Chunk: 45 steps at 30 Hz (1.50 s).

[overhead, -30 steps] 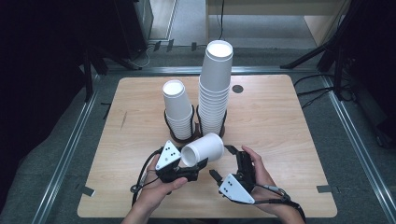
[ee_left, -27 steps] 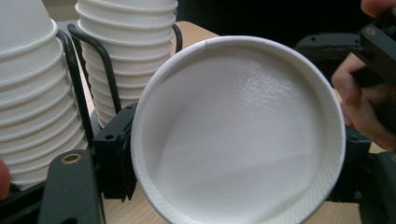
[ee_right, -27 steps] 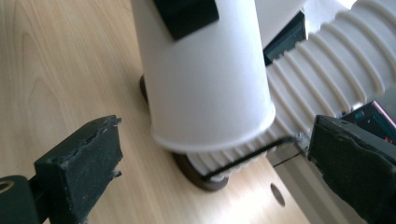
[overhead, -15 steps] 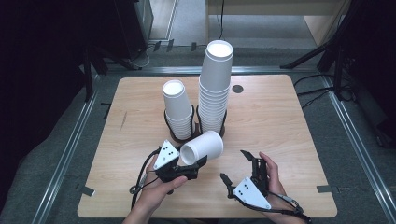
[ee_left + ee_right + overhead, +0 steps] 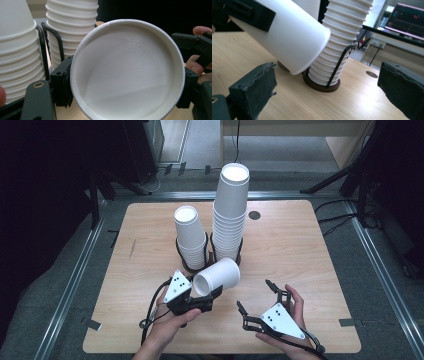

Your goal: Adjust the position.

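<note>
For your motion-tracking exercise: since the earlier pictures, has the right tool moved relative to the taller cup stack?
Yes. The right tool has drawn back from the taller cup stack toward the table's near right edge, its jaws just opening, nothing between them.

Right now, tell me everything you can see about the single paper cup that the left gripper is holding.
The single cup is plain white, paper by the look of it, with a rolled rim and an empty, clean inside. It lies tipped on its side above the wooden table, just in front of the two cup stacks. The left gripper is shut on it, a black jaw pressing on each side of its wall. The left gripper view looks straight into its open mouth.
</note>
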{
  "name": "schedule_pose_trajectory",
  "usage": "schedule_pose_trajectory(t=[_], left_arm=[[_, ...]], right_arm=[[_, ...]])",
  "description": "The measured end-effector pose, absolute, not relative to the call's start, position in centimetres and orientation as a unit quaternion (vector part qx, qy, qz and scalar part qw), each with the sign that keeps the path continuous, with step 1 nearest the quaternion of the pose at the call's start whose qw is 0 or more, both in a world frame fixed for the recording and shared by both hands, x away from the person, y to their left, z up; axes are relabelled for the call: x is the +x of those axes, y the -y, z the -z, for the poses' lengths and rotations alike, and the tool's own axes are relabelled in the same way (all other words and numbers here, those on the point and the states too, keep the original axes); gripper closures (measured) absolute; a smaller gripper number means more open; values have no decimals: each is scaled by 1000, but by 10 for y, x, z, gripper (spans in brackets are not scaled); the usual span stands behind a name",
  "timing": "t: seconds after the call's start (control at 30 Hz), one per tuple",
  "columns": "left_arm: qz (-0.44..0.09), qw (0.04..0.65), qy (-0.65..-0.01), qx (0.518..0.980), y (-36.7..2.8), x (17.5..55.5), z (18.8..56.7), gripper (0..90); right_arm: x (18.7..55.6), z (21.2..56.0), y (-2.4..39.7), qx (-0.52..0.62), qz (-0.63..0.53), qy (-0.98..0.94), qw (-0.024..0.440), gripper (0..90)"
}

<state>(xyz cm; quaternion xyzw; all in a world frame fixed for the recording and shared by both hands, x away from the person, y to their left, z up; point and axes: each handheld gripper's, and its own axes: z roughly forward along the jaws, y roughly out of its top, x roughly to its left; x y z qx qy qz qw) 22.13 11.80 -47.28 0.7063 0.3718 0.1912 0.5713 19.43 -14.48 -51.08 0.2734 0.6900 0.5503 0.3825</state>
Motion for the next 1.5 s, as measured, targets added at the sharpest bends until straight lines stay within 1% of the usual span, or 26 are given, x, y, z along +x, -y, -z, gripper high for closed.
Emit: schedule_pose_trajectory(t=[0.43,0.63,0.97,1.2,1.27,1.37,1.43,1.5], left_arm=[[-200,587,-355,700,-115,219,474,230],[-201,592,-356,695,-113,219,476,230],[-217,602,-356,681,-113,220,481,228],[-225,601,-349,682,-112,220,485,228],[-236,595,-354,682,-111,220,486,227],[-224,598,-358,681,-112,221,486,227],[-227,599,-356,680,-112,221,486,228],[-224,610,-350,675,-112,221,486,228]], right_arm=[[191,502,140,325,-582,-662,344,23],[190,497,138,360,-609,-636,308,36],[188,497,139,377,-630,-615,288,53],[187,496,137,389,-641,-604,270,54],[187,496,136,390,-643,-603,267,54],[187,496,136,393,-644,-600,267,54],[186,495,136,395,-645,-599,264,54],[186,494,137,401,-652,-592,251,54]])
